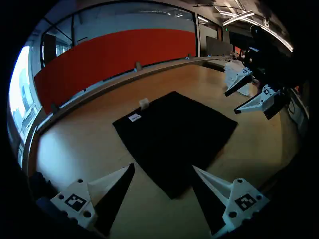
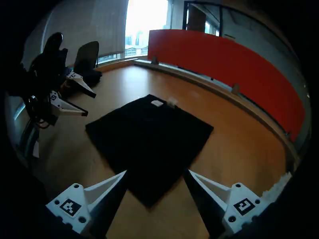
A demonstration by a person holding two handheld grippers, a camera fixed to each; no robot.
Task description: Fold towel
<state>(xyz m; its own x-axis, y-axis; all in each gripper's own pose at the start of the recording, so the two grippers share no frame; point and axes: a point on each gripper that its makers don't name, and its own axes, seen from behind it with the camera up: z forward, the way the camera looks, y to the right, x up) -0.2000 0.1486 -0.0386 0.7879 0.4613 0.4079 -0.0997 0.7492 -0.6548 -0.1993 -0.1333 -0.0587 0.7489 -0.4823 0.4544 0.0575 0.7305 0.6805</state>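
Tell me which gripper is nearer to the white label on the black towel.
Left. The left gripper faces the corner of the black towel next to the white label; the right gripper faces the corner diagonally opposite the label.

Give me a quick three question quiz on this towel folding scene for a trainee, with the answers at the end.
1. True or false: the square black cloth towel lies flat on the brown wooden table.
2. The left gripper is: A) shut on the towel; B) open, holding nothing; C) lifting a cup.
3. What small thing sits on the towel near its far edge?
Key: 1 true; 2 B; 3 a rectangular white label.
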